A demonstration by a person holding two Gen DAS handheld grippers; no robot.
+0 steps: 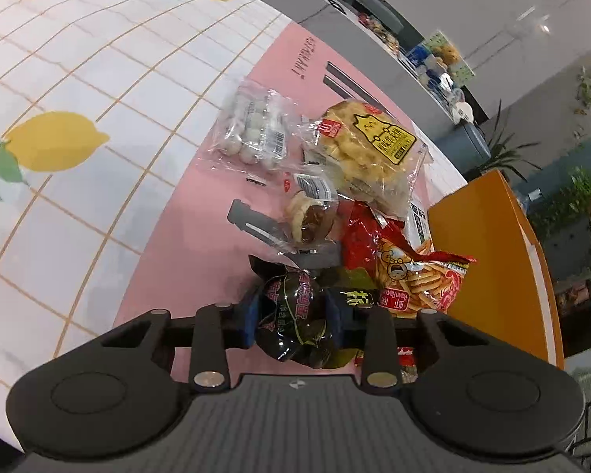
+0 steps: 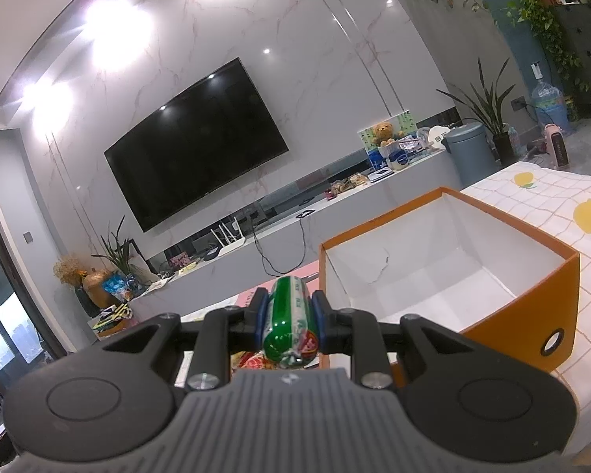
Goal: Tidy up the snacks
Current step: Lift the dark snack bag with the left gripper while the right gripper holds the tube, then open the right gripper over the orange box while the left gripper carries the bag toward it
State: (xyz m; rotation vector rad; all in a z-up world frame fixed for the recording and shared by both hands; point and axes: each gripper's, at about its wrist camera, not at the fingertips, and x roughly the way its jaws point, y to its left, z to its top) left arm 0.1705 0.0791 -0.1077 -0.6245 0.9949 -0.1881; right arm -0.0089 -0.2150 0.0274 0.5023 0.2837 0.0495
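left gripper (image 1: 293, 315): black linkage arms, silver screws, blue pads, grey ribbed housing
right gripper (image 2: 289, 313): same black arms, blue pads, ribbed grey body

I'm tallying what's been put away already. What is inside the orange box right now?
The orange box looks empty: bare white walls and floor show. Its near corner, behind the right hand-held gripper holding a green pack, is hidden.

A lemon-print cloth (image 1: 78, 90) covered the table, and a pink mat (image 1: 201, 213) lay on it. On the mat sat a clear bag of white balls (image 1: 252, 126), a yellow cracker pack (image 1: 370, 149), a small pastry pack (image 1: 307, 213), a red bag (image 1: 362, 236) and a shrimp-stick bag (image 1: 421, 283), crowded together and overlapping. An open orange box (image 2: 504, 307) stood on the cloth.
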